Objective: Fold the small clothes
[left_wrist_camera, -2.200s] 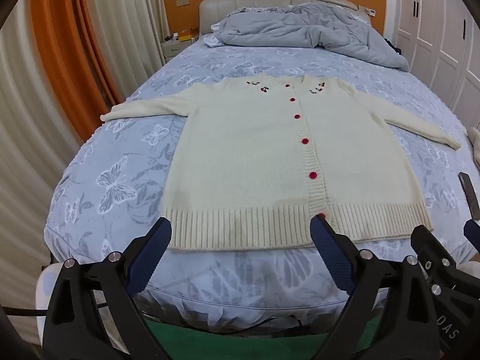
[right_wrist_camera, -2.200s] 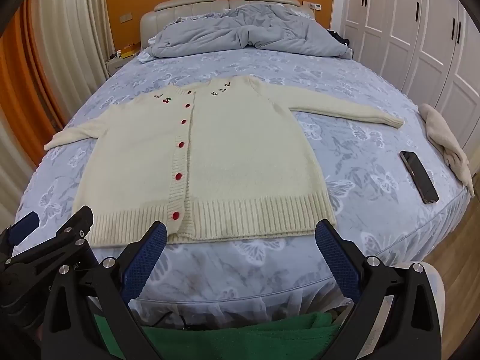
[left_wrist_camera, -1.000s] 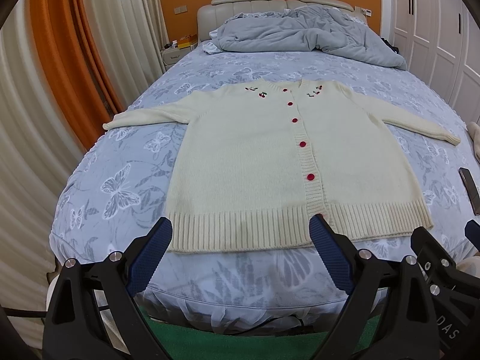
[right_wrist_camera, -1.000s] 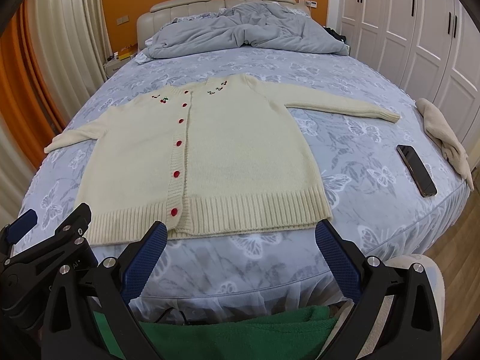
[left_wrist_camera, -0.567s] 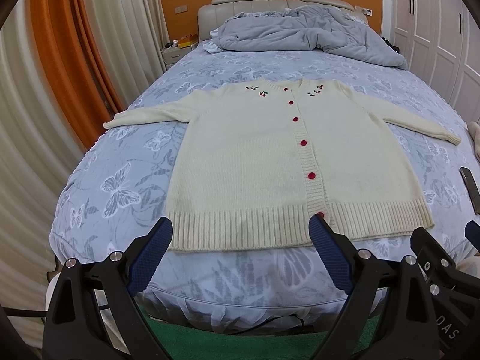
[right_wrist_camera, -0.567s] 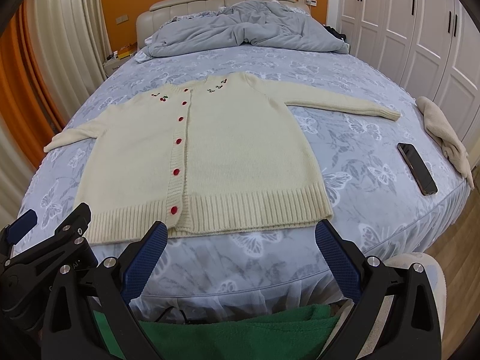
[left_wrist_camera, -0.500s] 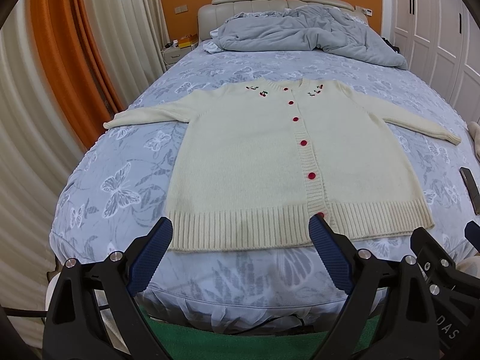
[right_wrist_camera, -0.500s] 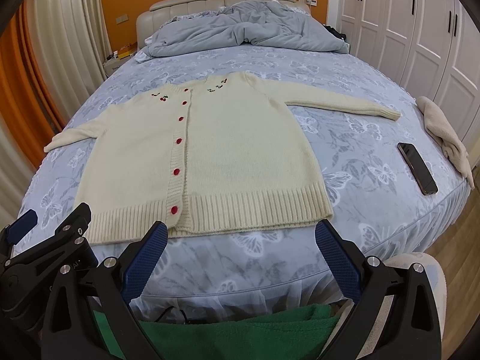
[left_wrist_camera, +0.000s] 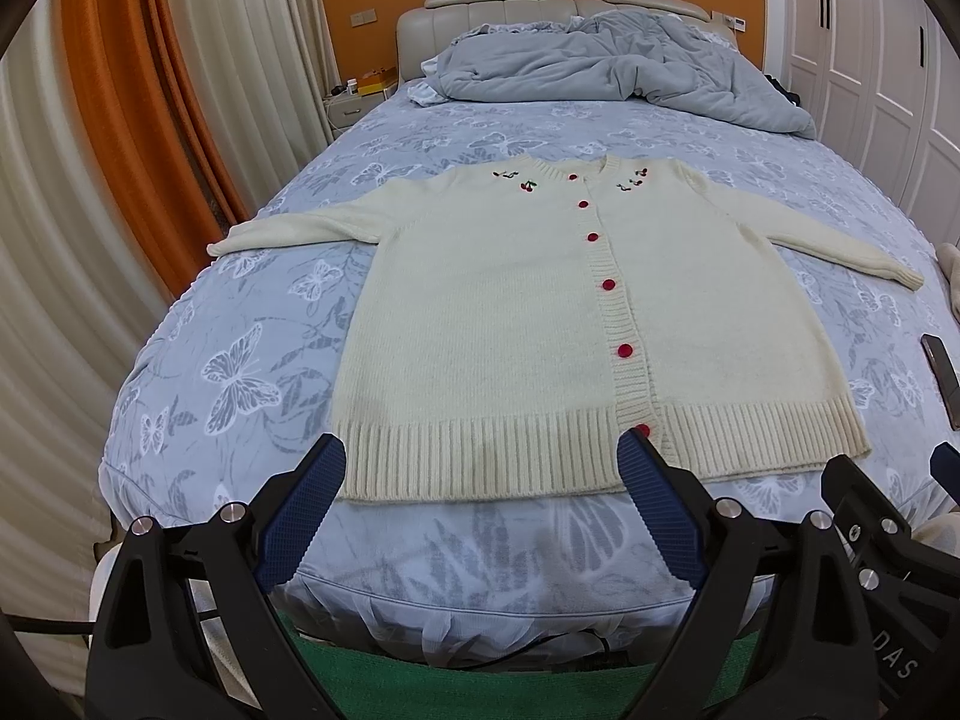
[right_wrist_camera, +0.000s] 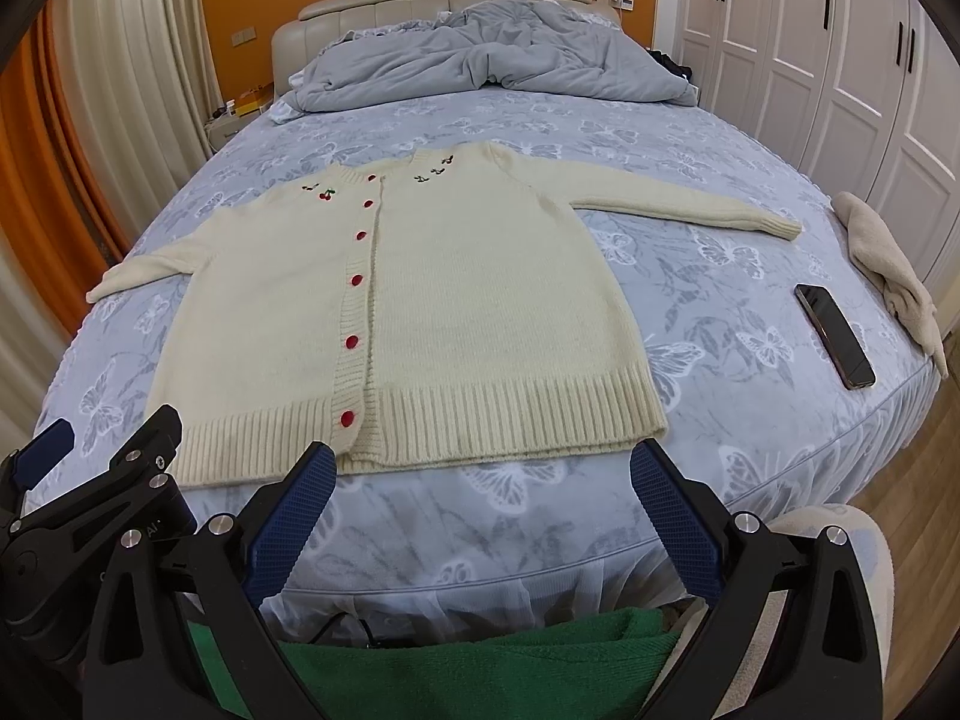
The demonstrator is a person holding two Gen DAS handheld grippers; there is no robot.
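Note:
A cream knit cardigan [left_wrist_camera: 510,324] with red buttons and cherry embroidery lies flat, front up, on the blue butterfly bedspread [left_wrist_camera: 240,360], sleeves spread to both sides. It also shows in the right wrist view [right_wrist_camera: 468,306]. My left gripper [left_wrist_camera: 480,474] is open and empty, held off the foot of the bed just short of the ribbed hem. My right gripper [right_wrist_camera: 480,480] is open and empty, also just short of the hem, to the right of the left one.
A black phone [right_wrist_camera: 834,336] and a beige cloth [right_wrist_camera: 888,264] lie near the bed's right edge. A rumpled grey duvet [right_wrist_camera: 492,54] is heaped at the headboard. Curtains hang on the left, white wardrobes [right_wrist_camera: 840,60] stand on the right. Green fabric [right_wrist_camera: 468,678] is below my grippers.
Both views have shifted very slightly over the last two seconds; the cardigan lies as before and both grippers stay open.

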